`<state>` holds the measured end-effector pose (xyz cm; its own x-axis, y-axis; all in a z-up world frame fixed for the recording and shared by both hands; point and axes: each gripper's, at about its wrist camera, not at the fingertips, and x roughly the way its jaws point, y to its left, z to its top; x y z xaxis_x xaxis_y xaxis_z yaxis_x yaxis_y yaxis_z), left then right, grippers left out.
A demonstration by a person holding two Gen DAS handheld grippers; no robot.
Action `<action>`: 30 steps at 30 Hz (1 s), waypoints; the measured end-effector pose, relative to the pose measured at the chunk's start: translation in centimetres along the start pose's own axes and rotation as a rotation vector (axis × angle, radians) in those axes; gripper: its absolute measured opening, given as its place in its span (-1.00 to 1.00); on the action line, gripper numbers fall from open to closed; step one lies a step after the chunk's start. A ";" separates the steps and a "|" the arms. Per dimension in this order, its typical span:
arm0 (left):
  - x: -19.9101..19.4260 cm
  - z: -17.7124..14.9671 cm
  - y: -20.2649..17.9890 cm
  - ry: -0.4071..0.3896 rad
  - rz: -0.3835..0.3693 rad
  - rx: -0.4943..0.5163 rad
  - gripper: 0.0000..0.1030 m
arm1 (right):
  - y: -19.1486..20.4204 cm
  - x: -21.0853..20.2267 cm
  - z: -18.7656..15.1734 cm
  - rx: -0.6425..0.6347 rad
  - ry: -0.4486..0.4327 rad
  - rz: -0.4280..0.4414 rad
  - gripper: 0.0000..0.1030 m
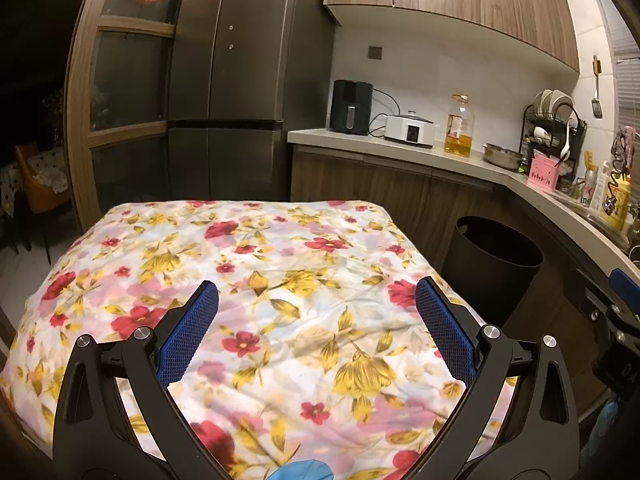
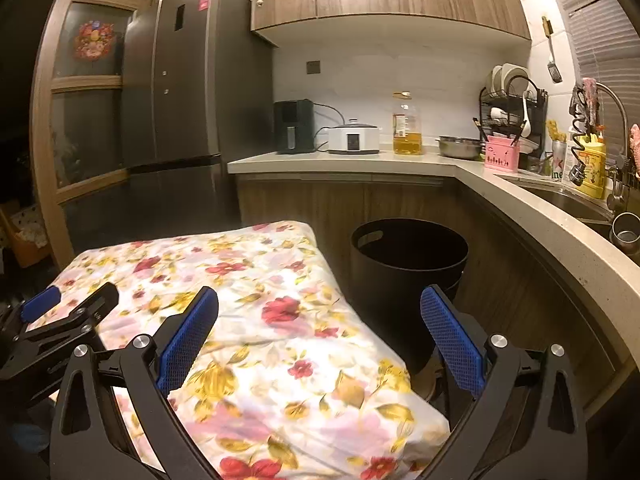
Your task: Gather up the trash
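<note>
Left gripper (image 1: 318, 304) and right gripper (image 2: 320, 308), fingers spread wide, empty, over floral-clothed bench (image 1: 280, 264); round black plastic bin (image 2: 408, 264) beside

Left claw (image 1: 316, 300) gapes empty over floral cloth (image 1: 280, 248).

White cloth (image 1: 248, 264) with red and yellow flowers; black bin (image 2: 408, 256); blue pads (image 1: 188, 332); pink holder (image 2: 501, 157).

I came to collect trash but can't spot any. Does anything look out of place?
Nothing stands out. The floral cloth on the table shows no litter, only wrinkles; the black bin stands upright beside it.
</note>
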<state>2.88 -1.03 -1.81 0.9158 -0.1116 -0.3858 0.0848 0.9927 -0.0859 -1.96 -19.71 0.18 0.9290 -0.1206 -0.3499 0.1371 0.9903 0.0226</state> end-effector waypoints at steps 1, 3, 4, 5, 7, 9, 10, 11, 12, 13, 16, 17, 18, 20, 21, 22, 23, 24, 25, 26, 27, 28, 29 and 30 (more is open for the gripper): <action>-0.3 -0.1 0.1 -0.001 0.001 -0.002 0.89 | 0.2 -0.3 -0.1 -0.003 -0.003 0.004 0.89; -0.9 -0.2 0.2 -0.006 -0.001 -0.001 0.89 | 0.3 -0.8 0.0 -0.008 -0.006 0.010 0.89; -1.3 -0.3 0.2 -0.009 -0.004 0.001 0.89 | 0.4 -1.0 0.0 -0.010 -0.010 0.012 0.89; -1.5 -0.3 0.1 -0.011 -0.006 0.004 0.89 | 0.6 -1.3 -0.1 -0.012 -0.014 0.013 0.89; -2.0 -0.4 0.0 -0.016 -0.011 0.011 0.89 | 0.6 -1.6 -0.1 -0.015 -0.020 0.012 0.89; -2.4 -0.4 -0.1 -0.020 -0.014 0.014 0.89 | 0.7 -1.9 -0.1 -0.016 -0.023 0.010 0.89; -2.6 -0.4 -0.1 -0.023 -0.019 0.012 0.89 | 0.8 -2.0 -0.1 -0.016 -0.024 0.011 0.89; -2.7 -0.4 -0.1 -0.024 -0.024 0.009 0.89 | 0.9 -2.1 -0.1 -0.016 -0.026 0.011 0.89; -2.8 -0.4 0.0 -0.024 -0.026 0.006 0.89 | 0.9 -2.2 -0.2 -0.017 -0.027 0.009 0.89; -2.9 -0.4 0.0 -0.025 -0.028 0.006 0.89 | 1.0 -2.3 -0.2 -0.016 -0.029 0.009 0.89; -3.1 -0.4 0.1 -0.029 -0.029 0.006 0.89 | 1.1 -2.4 -0.1 -0.016 -0.030 0.008 0.89; -3.2 -0.3 0.1 -0.030 -0.032 0.004 0.89 | 1.1 -2.4 -0.1 -0.016 -0.031 0.008 0.89; -3.2 -0.4 0.1 -0.030 -0.033 0.003 0.89 | 1.1 -2.4 -0.1 -0.016 -0.032 0.009 0.89; -3.3 -0.3 0.1 -0.034 -0.032 0.001 0.89 | 1.1 -2.4 -0.1 -0.015 -0.031 0.010 0.89; -3.4 -0.3 0.2 -0.034 -0.032 0.000 0.89 | 1.1 -2.4 -0.1 -0.015 -0.031 0.011 0.89; -3.4 -0.3 0.2 -0.034 -0.033 0.000 0.89 | 1.1 -2.5 -0.1 -0.016 -0.031 0.012 0.89; -3.4 -0.3 0.2 -0.034 -0.032 -0.001 0.89 | 1.2 -2.5 -0.1 -0.016 -0.031 0.012 0.89; -3.4 -0.3 0.2 -0.034 -0.032 -0.001 0.89 | 1.2 -2.5 -0.1 -0.015 -0.031 0.012 0.89; -3.4 -0.3 0.2 -0.034 -0.033 0.000 0.89 | 1.2 -2.5 -0.2 -0.015 -0.032 0.011 0.89; -3.4 -0.3 0.2 -0.033 -0.034 0.001 0.89 | 1.2 -2.5 -0.2 -0.014 -0.032 0.011 0.89; -3.4 -0.3 0.2 -0.033 -0.033 0.000 0.89 | 1.2 -2.5 -0.2 -0.013 -0.033 0.010 0.89; -3.4 -0.3 0.2 -0.034 -0.033 0.000 0.89 | 1.2 -2.5 -0.2 -0.012 -0.033 0.010 0.89; -3.4 -0.3 0.2 -0.034 -0.034 0.000 0.89 | 1.2 -2.5 -0.2 -0.011 -0.034 0.010 0.89; -3.4 -0.3 0.2 -0.034 -0.035 0.001 0.89 | 1.2 -2.5 -0.2 -0.010 -0.035 0.008 0.89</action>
<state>-0.34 -0.45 -0.76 0.9252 -0.1451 -0.3507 0.1178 0.9882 -0.0981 -4.14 -18.25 0.92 0.9414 -0.1151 -0.3171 0.1266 0.9918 0.0160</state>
